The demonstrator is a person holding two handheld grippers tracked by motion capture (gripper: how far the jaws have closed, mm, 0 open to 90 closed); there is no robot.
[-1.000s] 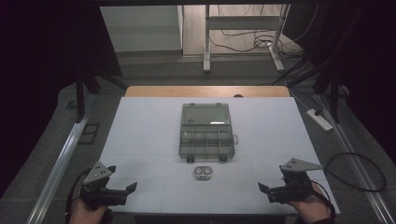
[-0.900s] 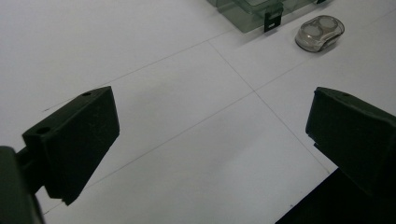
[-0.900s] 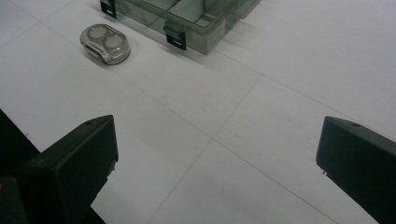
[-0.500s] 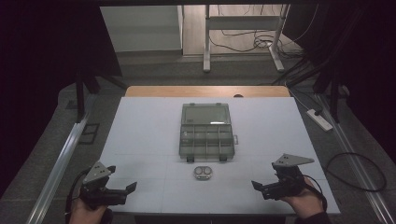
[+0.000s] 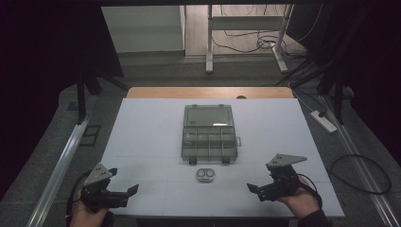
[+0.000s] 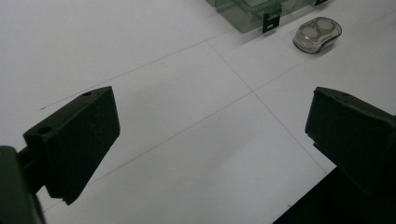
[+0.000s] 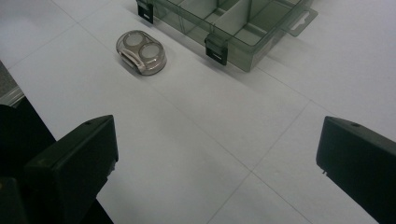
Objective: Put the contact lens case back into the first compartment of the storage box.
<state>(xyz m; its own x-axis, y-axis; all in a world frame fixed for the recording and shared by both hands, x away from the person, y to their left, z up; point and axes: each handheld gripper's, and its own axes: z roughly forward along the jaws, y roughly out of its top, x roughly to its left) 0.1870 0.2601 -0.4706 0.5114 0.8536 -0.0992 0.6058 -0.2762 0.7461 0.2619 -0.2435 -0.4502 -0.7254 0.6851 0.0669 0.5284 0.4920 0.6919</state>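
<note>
A clear grey compartment box (image 5: 209, 135) lies open at the middle of the white table (image 5: 142, 137), its lid folded back toward the far side. Just in front of it sits a small clear case (image 5: 205, 175) holding two round white pieces. My left gripper (image 5: 124, 181) is held at the near left corner, open and holding nothing. My right gripper (image 5: 257, 191) is held at the near right, also open, pointing toward the case. In the left gripper view the case (image 6: 317, 33) is far up at the right. In the right gripper view the case (image 7: 141, 52) lies ahead to the left, beside the box (image 7: 233, 23).
Thin seam lines cross the table top. A wooden strip (image 5: 208, 92) runs along the far edge. A metal rail (image 5: 61, 161) lines the left side, and a power strip (image 5: 323, 121) with cables lies on the floor at the right.
My right gripper has shifted left and slightly forward, toward the small case. The left gripper, box and case have stayed put.
</note>
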